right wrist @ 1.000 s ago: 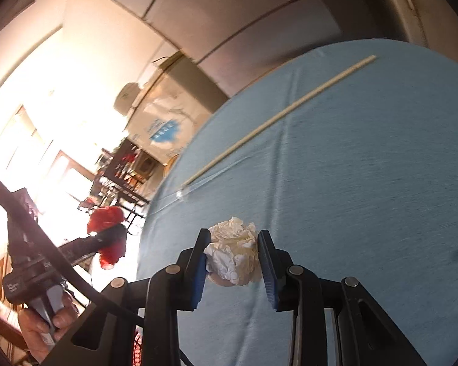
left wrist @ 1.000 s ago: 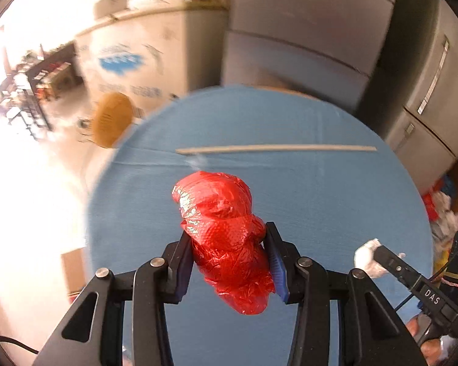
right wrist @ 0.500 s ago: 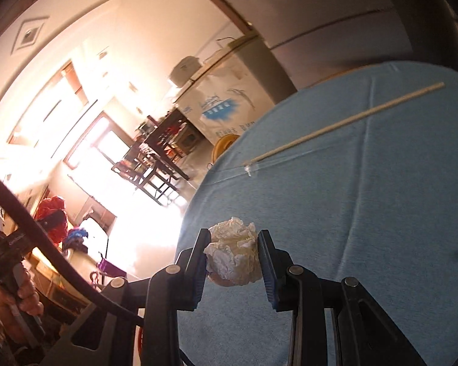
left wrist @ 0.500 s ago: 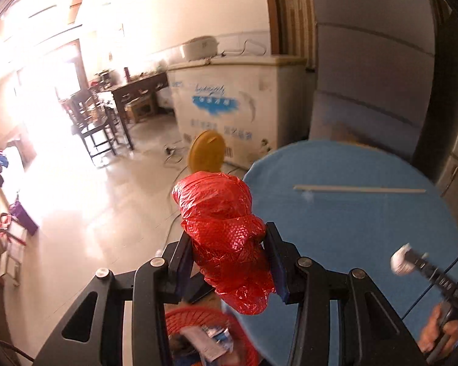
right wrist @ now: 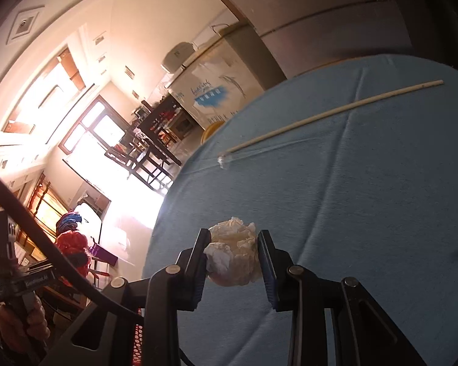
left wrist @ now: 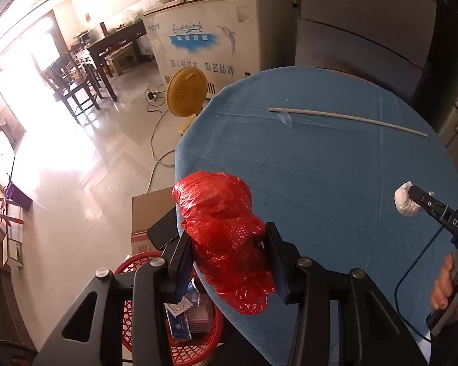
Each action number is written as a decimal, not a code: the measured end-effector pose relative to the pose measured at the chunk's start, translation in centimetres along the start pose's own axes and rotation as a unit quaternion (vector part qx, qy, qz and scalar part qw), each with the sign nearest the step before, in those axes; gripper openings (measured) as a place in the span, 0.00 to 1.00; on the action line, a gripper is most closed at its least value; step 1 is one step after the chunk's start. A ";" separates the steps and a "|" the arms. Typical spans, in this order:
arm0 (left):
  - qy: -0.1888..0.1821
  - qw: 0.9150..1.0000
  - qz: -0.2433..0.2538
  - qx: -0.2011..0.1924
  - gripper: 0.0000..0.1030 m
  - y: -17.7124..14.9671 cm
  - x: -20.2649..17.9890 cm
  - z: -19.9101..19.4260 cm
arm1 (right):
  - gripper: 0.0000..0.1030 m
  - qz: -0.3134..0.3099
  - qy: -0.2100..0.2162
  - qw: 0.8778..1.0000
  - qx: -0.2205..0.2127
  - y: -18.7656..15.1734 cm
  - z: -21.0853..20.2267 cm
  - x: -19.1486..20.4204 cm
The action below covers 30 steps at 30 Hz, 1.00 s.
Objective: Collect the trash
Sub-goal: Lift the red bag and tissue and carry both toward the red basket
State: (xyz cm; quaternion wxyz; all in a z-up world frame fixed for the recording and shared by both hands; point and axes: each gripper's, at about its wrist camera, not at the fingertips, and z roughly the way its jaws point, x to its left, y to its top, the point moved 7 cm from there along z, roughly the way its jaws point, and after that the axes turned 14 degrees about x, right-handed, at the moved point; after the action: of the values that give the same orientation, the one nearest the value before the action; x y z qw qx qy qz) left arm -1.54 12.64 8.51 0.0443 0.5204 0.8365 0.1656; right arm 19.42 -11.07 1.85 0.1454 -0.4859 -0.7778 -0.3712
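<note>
A crumpled red plastic bag (left wrist: 226,235) is clamped in my left gripper (left wrist: 229,247), which hangs over the left edge of the round blue table (left wrist: 320,164). Below it on the floor stands a red mesh basket (left wrist: 180,341) holding some packaging. My right gripper (right wrist: 233,259) is shut on a white paper wad (right wrist: 233,253) above the blue cloth; the left wrist view shows that white wad (left wrist: 404,201) at the far right. A long pale stick (left wrist: 348,117) lies across the far part of the table, and the same stick (right wrist: 329,116) shows in the right wrist view.
A cardboard box (left wrist: 151,213) sits beside the basket. A yellow fan (left wrist: 186,91) and a white chest freezer (left wrist: 210,36) stand beyond the table, with dark chairs (left wrist: 76,82) further left. A grey cabinet (left wrist: 366,21) rises behind. A person's hand (left wrist: 452,286) holds the right gripper.
My left gripper has swung left off the tabletop with the red bag, so the floor and red basket now show below it. The right gripper rolled, still holding the wad.
</note>
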 end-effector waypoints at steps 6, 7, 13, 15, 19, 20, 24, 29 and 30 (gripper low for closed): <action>0.014 0.997 -0.067 -0.022 0.44 -1.4 5.2 -2.1 | 0.33 -0.025 -0.001 0.999 0.026 1.4 0.7 0.9; 0.017 0.996 -0.079 -0.025 0.44 -2.2 6.3 -2.5 | 0.33 -0.032 0.002 0.999 0.030 1.6 1.1 1.5; 0.028 0.993 -0.106 -0.054 0.44 -4.7 11.8 -4.8 | 0.33 -0.062 0.018 0.997 0.040 0.8 3.7 6.5; 0.030 0.992 -0.098 -0.069 0.44 -4.8 12.9 -5.5 | 0.33 -0.069 0.022 0.997 0.036 0.0 4.1 8.4; 0.011 0.993 -0.066 -0.101 0.44 -4.3 14.4 -7.0 | 0.33 -0.072 0.023 0.997 0.017 -2.3 4.1 12.0; 0.006 0.992 -0.060 -0.108 0.44 -4.5 14.6 -7.5 | 0.33 -0.071 0.023 0.997 0.014 -2.7 4.0 12.5; -0.026 0.991 -0.033 -0.129 0.44 -5.6 14.9 -8.4 | 0.33 -0.071 0.010 0.997 -0.002 -4.7 3.5 14.9; -0.043 0.989 -0.023 -0.137 0.44 -7.5 15.8 -8.2 | 0.33 -0.091 -0.012 0.996 -0.006 -7.1 2.8 17.3; -0.039 0.990 -0.025 -0.134 0.44 -7.9 16.0 -7.7 | 0.33 -0.100 -0.016 0.995 -0.003 -7.7 2.7 18.0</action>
State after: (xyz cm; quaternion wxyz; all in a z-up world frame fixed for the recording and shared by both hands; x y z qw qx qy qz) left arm -17.46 21.84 14.75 0.1505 0.4943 0.8173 0.2550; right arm 4.37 0.56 7.22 0.0934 -0.4125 -0.8233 -0.3785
